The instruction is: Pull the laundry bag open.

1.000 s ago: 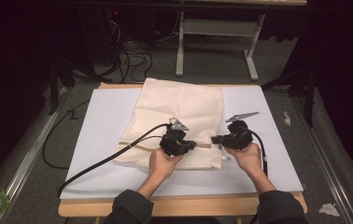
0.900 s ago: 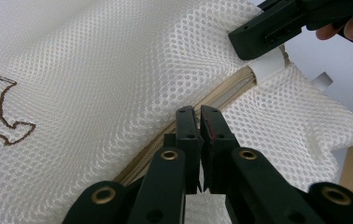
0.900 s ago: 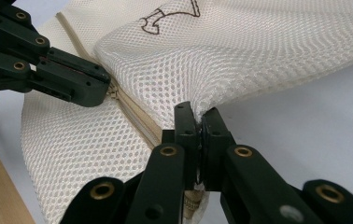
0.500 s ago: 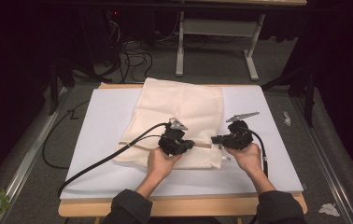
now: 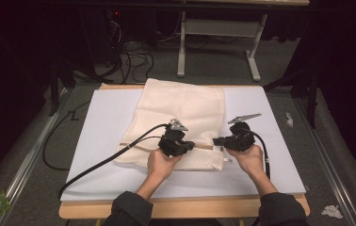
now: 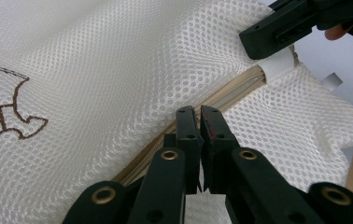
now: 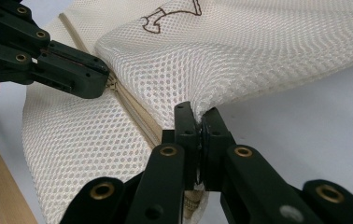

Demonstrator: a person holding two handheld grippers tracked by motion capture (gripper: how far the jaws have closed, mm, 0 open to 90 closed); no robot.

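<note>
Both grippers pinch a mesh laundry bag (image 5: pixel 181 117) on the white board (image 5: pixel 101 136): left gripper (image 6: pixel 199 122) clamped at the zipper (image 6: pixel 233 91), right gripper (image 7: pixel 198 122) at its end. Likely next: pulling the zipper along.

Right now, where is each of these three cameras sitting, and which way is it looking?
High view: above the person's side, looking forward and down at the mesh bag on the table; forearms and both hands show.
Left gripper view: rides the left gripper, looking along its shut fingers at the zipper.
Right gripper view: rides the right gripper, shut on the bag's edge.
Both gripper views share the zipper and the other gripper.
</note>
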